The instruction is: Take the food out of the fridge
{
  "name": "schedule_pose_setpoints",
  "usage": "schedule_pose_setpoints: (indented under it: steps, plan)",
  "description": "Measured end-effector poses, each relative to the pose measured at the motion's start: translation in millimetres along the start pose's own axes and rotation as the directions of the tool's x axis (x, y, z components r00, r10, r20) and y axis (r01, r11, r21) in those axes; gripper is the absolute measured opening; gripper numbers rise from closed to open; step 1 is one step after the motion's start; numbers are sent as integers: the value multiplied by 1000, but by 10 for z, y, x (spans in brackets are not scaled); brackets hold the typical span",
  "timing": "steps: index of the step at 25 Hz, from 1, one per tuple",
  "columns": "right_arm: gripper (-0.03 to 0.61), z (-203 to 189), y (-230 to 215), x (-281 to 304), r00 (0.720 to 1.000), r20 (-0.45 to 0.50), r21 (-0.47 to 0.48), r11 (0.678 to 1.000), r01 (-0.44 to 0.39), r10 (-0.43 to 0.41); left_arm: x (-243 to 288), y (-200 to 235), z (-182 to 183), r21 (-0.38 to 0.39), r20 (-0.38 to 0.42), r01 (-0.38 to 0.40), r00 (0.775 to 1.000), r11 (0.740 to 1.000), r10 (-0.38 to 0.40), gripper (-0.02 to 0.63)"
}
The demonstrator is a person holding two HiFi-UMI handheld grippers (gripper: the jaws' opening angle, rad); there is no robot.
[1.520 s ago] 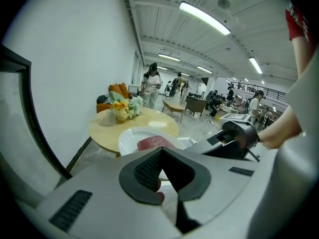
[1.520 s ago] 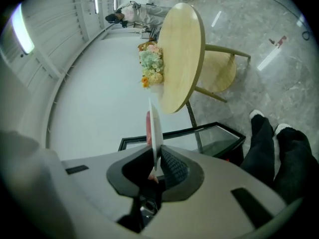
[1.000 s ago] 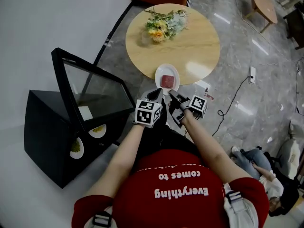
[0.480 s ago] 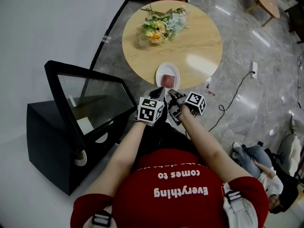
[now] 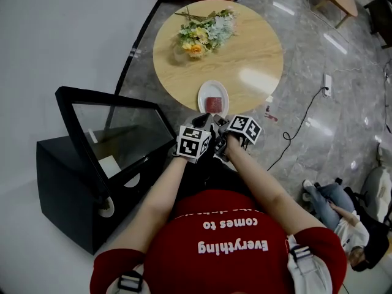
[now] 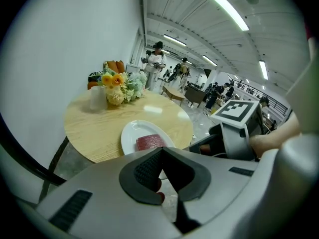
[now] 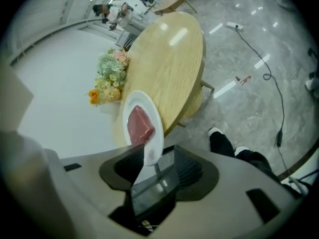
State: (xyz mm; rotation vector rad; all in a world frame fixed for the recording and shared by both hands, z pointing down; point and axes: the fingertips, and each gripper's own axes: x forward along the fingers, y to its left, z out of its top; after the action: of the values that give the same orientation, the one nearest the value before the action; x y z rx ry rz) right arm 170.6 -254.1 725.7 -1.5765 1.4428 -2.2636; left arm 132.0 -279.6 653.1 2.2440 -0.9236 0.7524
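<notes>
Right tool (image 7: 159, 166) had just opened, plate (image 7: 149, 152) rim loose between jaws. Plate sat at surface (image 7: 174, 63) edge; withdrawal could drag it off. Left tool (image 6: 160, 154) closed, empty.

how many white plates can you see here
2. One white round plate with red meat sits near the round wooden table's edge; a second plate shows partly inside the black fridge. Others may be hidden inside.

Open-plan hall: marble floor (image 5: 331, 103), ceiling strip lights (image 6: 224, 6), round wooden table (image 5: 245, 48), people (image 6: 155, 59) beyond.
</notes>
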Motion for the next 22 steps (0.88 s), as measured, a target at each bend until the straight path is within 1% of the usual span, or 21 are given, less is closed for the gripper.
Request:
schedule_pose_setpoints:
  steps: [3,4,5,6,7,9,12,15,20,22]
  plan:
    - [170,-87,-110,-142,996,-10,-68,994,89,-90,-2,-54,20,16,1,4,1000,1000,-4,6]
    - [156,-98,-112,-204,996,7,-86,992,92,-92,-6,-72,27,20,1,3,1000,1000,-3,6]
    - [79,-91,-82,-270,997,38,-103,992,74,-70,-12,-86,35,22,3,2,1000,1000,-2,6]
    - [25,-79,-35,-335,997,72,-119,992,42,-34,-19,-99,43,25,4,0,1000,1000,0,6]
    - [21,-75,14,-389,995,99,-137,990,9,5,-28,-113,50,29,6,-1,1000,1000,1,6]
    - [11,-108,84,-454,992,113,-179,983,-40,61,-58,-150,48,39,7,3,1000,999,-3,6]
    - [11,-154,163,-508,989,100,-204,975,-90,112,-129,-223,40,44,14,8,1000,999,-8,6]
    - [11,-153,255,-609,981,108,-220,966,-134,161,-213,-309,35,48,33,-5,999,999,4,6]
    - [11,-222,343,-807,965,115,-277,940,-198,237,-384,-446,-28,43,79,-41,996,998,37,6]
    - [11,-288,381,-893,954,105,-290,926,-242,282,-476,-507,-56,50,100,-58,994,997,53,6]
